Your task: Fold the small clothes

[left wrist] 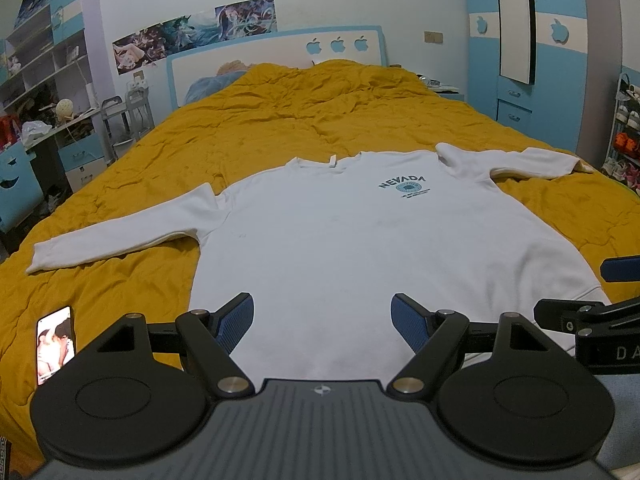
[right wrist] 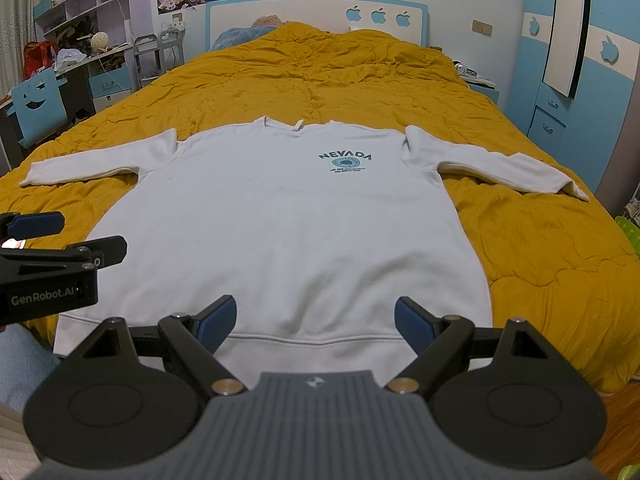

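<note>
White and long-sleeved, the sweatshirt (left wrist: 360, 248) lies flat, front up, on a mustard quilt (left wrist: 280, 120) that covers the bed. Its collar points toward the blue-and-white headboard (left wrist: 276, 50), its hem toward the cameras, and both sleeves are spread out to the sides. A dark "NEVADA" print (right wrist: 345, 156) sits on the chest.

Both tools hang above the hem end of the garment. The left gripper (left wrist: 322, 320) has its blue pads wide apart with nothing between them. The right gripper (right wrist: 315, 322) is spread just as wide and also holds nothing; the ribbed hem band runs across the gap between its fingers. Whether either tool touches the cloth is hard to judge from these views.

Each gripper shows at the edge of the other's view, so they sit side by side. A phone (left wrist: 56, 344) with a lit screen lies on the quilt, left of the hem.
</note>
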Available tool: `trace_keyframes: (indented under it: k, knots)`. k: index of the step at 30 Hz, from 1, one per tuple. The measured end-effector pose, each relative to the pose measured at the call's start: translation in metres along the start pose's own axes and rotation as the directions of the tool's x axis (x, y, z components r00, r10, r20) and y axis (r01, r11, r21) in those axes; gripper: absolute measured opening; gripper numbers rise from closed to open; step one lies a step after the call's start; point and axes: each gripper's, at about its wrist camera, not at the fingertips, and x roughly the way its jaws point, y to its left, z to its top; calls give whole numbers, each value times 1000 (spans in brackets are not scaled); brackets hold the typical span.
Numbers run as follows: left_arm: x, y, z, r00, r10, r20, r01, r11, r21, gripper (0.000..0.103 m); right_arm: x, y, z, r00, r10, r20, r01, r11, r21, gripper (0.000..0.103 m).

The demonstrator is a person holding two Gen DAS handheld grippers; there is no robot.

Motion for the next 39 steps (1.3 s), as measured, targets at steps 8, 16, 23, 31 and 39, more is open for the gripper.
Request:
trace_keyframes:
  k: [8,16,23,31,39]
  knots:
    - [0,0,0,1000,0,0,0,1000,0,92,0,1,0,1000,-1,1,1,1000,-1,82]
    - [1,8,-1,1000,-3,-8,3,1000,-2,92,4,3,0,1000,-2,0,2,1000,-2,82]
    - [9,11,2,1000,-10,-24,10,1000,1,92,11,3,2,1000,-8,-10,8,1000,-2,82]
    - [24,15,12,998,-16,-54,15,1000,-24,92,26,0,15,1000,-5,-29,5,1000,-6,82]
    - [53,43,33,997,-22,-74,13,993,-121,92,52,-13,45,1000,22,21,-23,999,32,82]
